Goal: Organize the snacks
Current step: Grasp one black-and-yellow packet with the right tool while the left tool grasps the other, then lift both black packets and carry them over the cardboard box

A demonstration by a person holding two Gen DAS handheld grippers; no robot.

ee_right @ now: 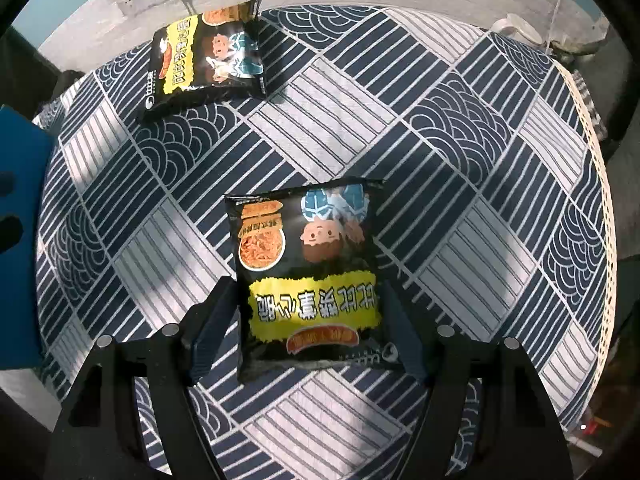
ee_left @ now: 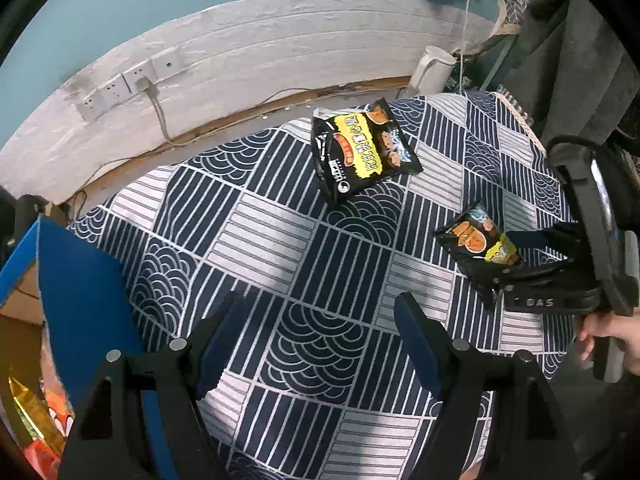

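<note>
- Nearest the right wrist camera, the right gripper point(ee_right: 308, 320) is seen pointing steeply down, its jaws set on either side of the near snack bag point(ee_right: 306, 276); whether the pads press on the bag cannot be told.
- That near snack bag, black with a yellow label, is shown lying flat on the patterned cloth point(ee_right: 460, 220) that covers the surface, with its printing upside down to the right wrist camera.
- A far snack bag point(ee_right: 208, 56) of the same design is shown near the back edge of the cloth, well apart from the near one, with a corner raised.
- In the left wrist view, the left gripper point(ee_left: 316, 336) is shown with its jaws released and spread wide over bare cloth, nothing between them.
- The right gripper point(ee_left: 532, 256) is seen at the right of that view over the near snack bag point(ee_left: 476, 244), a hand point(ee_left: 608, 336) on its handle.
- A blue-sided box point(ee_left: 80, 292) is shown at the left edge, with colourful packets visible inside.
- A white wall panel with sockets point(ee_left: 120, 88) and a white kettle point(ee_left: 432, 68) are seen behind the surface.
</note>
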